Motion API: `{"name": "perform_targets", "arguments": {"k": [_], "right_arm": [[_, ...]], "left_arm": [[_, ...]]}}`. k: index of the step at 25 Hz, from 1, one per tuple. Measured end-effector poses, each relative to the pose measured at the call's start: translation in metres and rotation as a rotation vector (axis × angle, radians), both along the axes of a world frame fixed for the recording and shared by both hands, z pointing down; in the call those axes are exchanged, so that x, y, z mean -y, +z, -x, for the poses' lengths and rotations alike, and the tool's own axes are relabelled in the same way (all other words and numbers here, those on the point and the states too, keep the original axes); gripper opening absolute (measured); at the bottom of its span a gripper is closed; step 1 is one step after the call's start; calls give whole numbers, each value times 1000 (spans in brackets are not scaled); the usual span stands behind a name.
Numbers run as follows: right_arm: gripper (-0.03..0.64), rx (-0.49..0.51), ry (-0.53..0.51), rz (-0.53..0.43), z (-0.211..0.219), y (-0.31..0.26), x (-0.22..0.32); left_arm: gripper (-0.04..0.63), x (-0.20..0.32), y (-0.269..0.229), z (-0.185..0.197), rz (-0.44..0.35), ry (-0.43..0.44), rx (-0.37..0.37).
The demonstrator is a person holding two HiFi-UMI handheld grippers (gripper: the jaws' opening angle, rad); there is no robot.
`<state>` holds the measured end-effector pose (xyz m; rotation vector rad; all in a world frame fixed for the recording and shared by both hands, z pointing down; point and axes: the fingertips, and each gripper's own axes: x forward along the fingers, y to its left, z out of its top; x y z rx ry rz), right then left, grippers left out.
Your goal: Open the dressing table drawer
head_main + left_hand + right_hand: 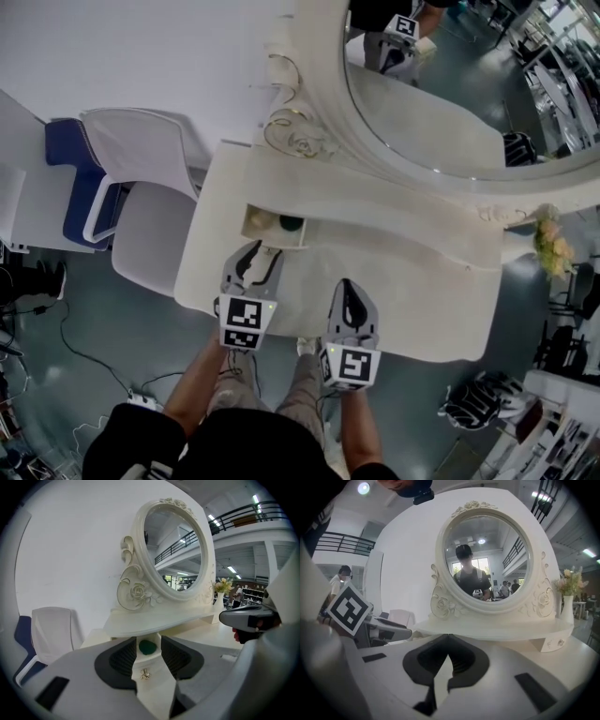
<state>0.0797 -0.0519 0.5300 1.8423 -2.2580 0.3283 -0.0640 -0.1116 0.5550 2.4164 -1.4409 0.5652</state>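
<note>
The cream dressing table has its small left drawer pulled out, with a dark green thing lying inside. My left gripper hovers just in front of the drawer, open. In the left gripper view the left gripper frames the drawer front, whose gold knob shows in the gap untouched, with the green thing behind it. My right gripper hangs over the tabletop to the right, shut and empty. In its own view the right gripper faces the mirror.
A big oval mirror in a carved frame stands at the table's back. A vase of flowers sits at the right end, near a second small drawer. White and blue chairs stand left of the table. Cables lie on the floor.
</note>
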Motion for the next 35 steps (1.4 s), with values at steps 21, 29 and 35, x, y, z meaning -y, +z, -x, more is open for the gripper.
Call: {"name": "perform_targets", "arguments": {"k": [21,29,35], "right_arm": [[-2,-24,-108,-187,13,-140,22],[-2,-6,-178,-255,21,-174,22],[-2,-10,-199,-269,15,-187,20]], "left_arm": [[153,-21,-161,15,-195,-70,-40],[117,-31,-201,15,-260,-104,-44],[81,-38,-216,9,-291,-127,-48]]}}
